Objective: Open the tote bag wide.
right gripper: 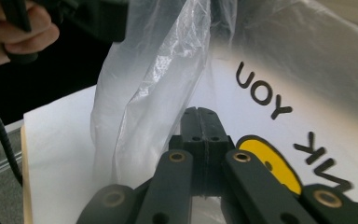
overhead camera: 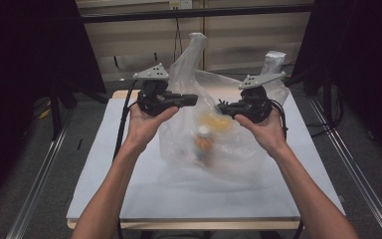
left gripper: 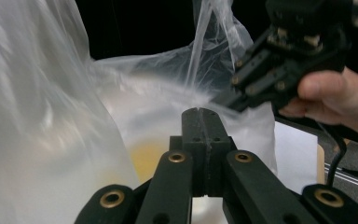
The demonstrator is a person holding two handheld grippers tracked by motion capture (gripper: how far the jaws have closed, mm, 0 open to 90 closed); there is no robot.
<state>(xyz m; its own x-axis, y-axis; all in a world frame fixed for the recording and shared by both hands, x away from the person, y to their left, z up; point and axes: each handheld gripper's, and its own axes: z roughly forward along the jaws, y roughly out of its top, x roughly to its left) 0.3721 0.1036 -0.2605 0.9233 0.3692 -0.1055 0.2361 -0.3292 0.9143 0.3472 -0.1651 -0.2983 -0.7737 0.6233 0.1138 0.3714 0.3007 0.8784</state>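
Observation:
A clear plastic bag (overhead camera: 234,147) stands on the white table (overhead camera: 144,199) with its two handles pointing up. It bears black letters and a yellow face (right gripper: 268,165). Inside it shows a bottle (overhead camera: 204,142) with a white cap and orange contents. My left gripper (overhead camera: 195,99) (left gripper: 200,112) is shut and points right against the bag's upper left side (left gripper: 42,116). My right gripper (overhead camera: 221,106) (right gripper: 200,111) is shut and points left at the bag's front, its tip (left gripper: 223,99) against the film (right gripper: 154,79). I see no film between either pair of jaws.
Metal rails (overhead camera: 35,179) (overhead camera: 358,174) run along the floor on both sides of the table. Black curtains hang at the left and right, and a dark bar (overhead camera: 194,14) crosses the back. Bare table top lies in front of the bag.

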